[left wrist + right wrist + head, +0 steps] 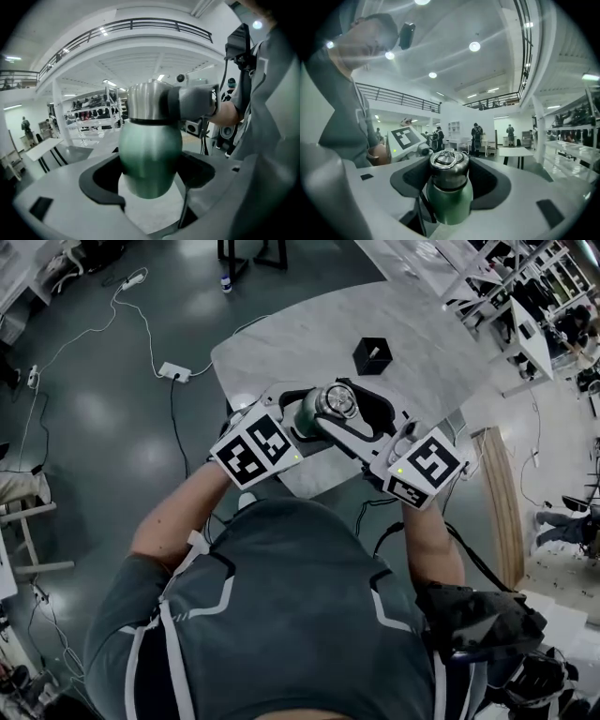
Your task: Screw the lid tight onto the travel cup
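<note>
Just one cup, one lid.

Right gripper clamped on the steel lid
Its dark pads press both sides of the lid, which sits atop the upright green travel cup.

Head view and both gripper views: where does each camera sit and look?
Head view: on the person's head, looking steeply down at the table; shows torso, arms, left gripper, right gripper.
Left gripper view: on the left gripper, looking along its jaws at the travel cup; right forearm shows.
Right gripper view: on the right gripper, facing the lid; torso at left.
Both gripper views share that cup, from opposite sides.
</note>
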Available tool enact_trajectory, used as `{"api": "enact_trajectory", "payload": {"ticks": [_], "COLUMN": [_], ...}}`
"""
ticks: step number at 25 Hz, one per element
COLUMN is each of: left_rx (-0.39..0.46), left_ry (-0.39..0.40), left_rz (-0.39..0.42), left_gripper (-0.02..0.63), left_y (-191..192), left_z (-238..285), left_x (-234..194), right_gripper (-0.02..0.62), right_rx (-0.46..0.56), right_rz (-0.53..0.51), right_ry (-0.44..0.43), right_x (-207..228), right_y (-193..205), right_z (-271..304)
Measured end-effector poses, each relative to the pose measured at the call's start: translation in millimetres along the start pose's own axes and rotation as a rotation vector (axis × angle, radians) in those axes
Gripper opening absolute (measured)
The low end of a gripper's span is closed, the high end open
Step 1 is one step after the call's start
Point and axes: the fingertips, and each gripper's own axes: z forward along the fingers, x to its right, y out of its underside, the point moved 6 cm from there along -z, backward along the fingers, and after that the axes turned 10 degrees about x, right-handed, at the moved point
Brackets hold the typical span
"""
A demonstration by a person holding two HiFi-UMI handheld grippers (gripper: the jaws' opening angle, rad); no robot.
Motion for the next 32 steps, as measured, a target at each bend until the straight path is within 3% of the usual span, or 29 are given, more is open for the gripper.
{"api": "enact_trajectory", "payload": {"ticks": [1,3,5,8,10,13,16,18,20,26,29,32], "left_rx": [0.006,0.032,0.060,0.089,0.101,0.115,0.127,0.130,0.113,-0.006,-0.012,0.001], "left_ry": [0.004,0.064,0.163,0.359,0.486,0.610,0.643,0.591,0.480,0.062,-0.011,-0.023], "left_rz": [-0.006,-0.030,-0.034,-0.017,-0.016,-0.017,-0.005,-0.010,-0.031,-0.013,-0.029,-0.033], "left_gripper": [0.371,0.371,0.371,0.371,0.371,0.372,0.371,0.372,0.371,0.371,0.371,0.371], "left_y": [2,2,-3,-12,-19,-29,-34,-33,-27,6,15,18], "left_z": [1,1,-5,-20,-28,-30,-28,-25,-20,4,13,10], "left_x": [0,6,13,25,35,47,49,45,37,10,8,3], "right_gripper": [0.273,0.275,0.290,0.305,0.307,0.307,0.296,0.282,0.281,0.279,0.279,0.279], "right_rx": [-0.005,-0.020,-0.013,0.017,0.004,-0.044,-0.058,-0.024,0.040,0.000,0.014,0.009], "right_rz": [-0.004,0.001,0.015,0.046,0.053,0.052,0.046,0.060,0.037,-0.043,-0.030,-0.018], "right_ry": [0.005,-0.067,-0.205,-0.489,-0.617,-0.711,-0.789,-0.745,-0.632,-0.110,0.010,0.023], "right_x": [-1,-2,-4,-16,-24,-31,-36,-33,-24,-1,5,6], "right_y": [2,0,-8,-24,-30,-33,-33,-31,-28,12,22,24], "right_z": [1,-2,-9,-16,-16,-14,-10,-8,-5,-3,-5,2]}}
